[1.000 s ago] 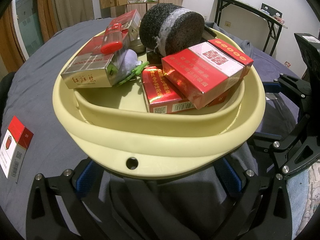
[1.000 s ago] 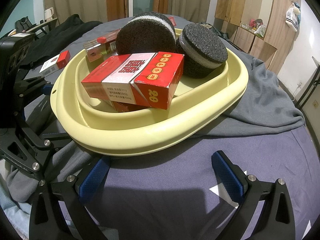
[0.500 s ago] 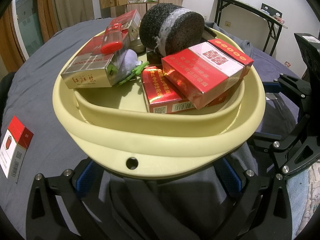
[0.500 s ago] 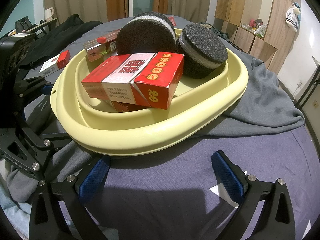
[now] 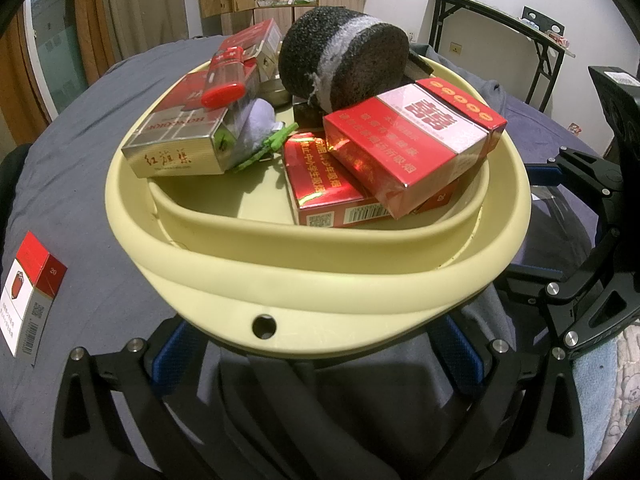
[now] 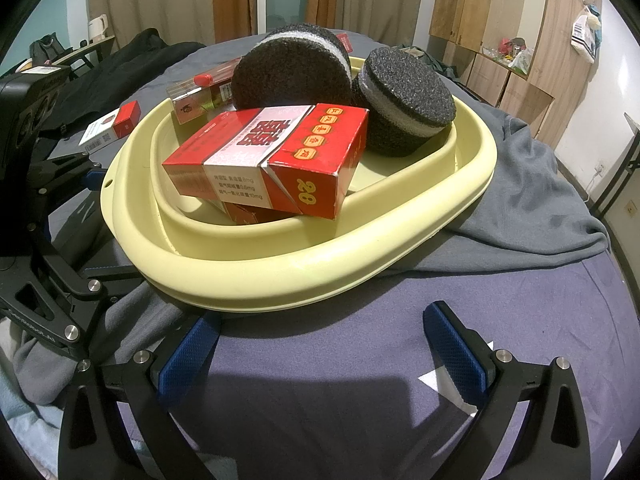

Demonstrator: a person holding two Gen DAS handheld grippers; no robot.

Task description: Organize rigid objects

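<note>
A pale yellow basin (image 5: 320, 280) (image 6: 320, 276) rests on a grey cloth and holds several red cigarette boxes (image 5: 412, 144) (image 6: 272, 160). It also holds two black round sponges (image 5: 344, 60) (image 6: 404, 104), a red lighter (image 5: 224, 80) and a green clip (image 5: 268, 146). My left gripper (image 5: 316, 354) is open, its blue pads (image 5: 172, 352) low under the basin's near rim. My right gripper (image 6: 320, 344) is open in front of the basin's other side with nothing between its fingers. One red and white cigarette pack (image 5: 32, 300) (image 6: 112, 124) lies loose on the cover, left of the basin.
A grey cloth (image 6: 540, 208) spreads under the basin over a blue-grey cover (image 6: 360, 400). Dark clothing (image 6: 132, 64) lies behind. Wooden cabinets (image 6: 500, 20) and a black folding table (image 5: 500, 12) stand by the walls. The right gripper's frame (image 5: 580, 280) sits close to the basin's right.
</note>
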